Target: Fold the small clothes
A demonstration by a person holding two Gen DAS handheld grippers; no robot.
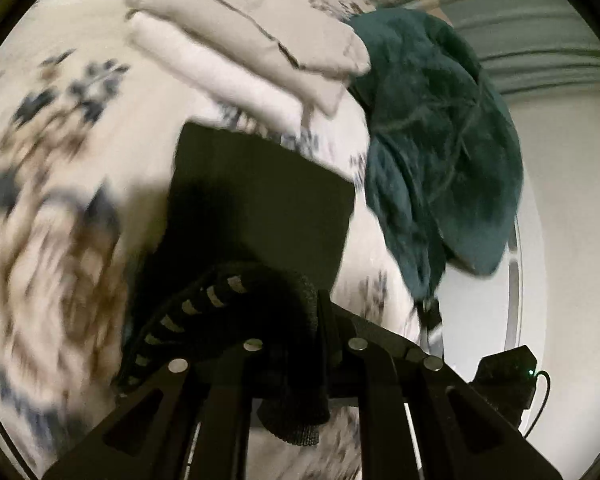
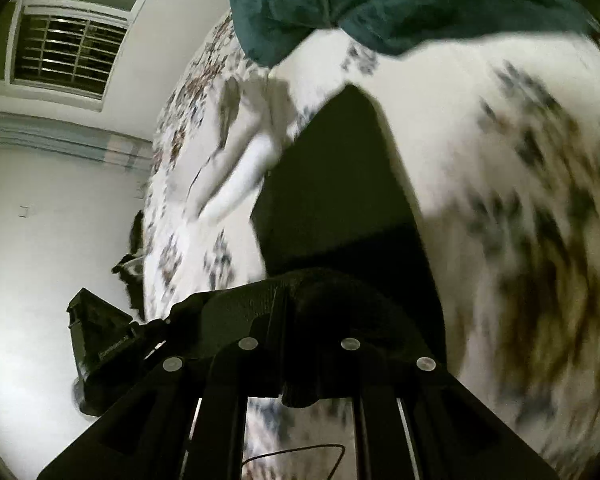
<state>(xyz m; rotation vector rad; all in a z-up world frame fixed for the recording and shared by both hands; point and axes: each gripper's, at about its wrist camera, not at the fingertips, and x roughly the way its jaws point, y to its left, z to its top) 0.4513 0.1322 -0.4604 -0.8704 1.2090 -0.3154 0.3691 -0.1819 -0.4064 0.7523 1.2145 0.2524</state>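
Left tongs (image 1: 300, 320) and right tongs (image 2: 300, 320) are each clamped on the near edge of a black garment (image 1: 260, 200), which lies flat on the floral bedspread (image 1: 60, 160). Beyond it rest a folded beige and white stack (image 1: 240, 48) and, beside that, a crumpled teal blanket (image 1: 440, 140). Motion blur obscures finer detail.
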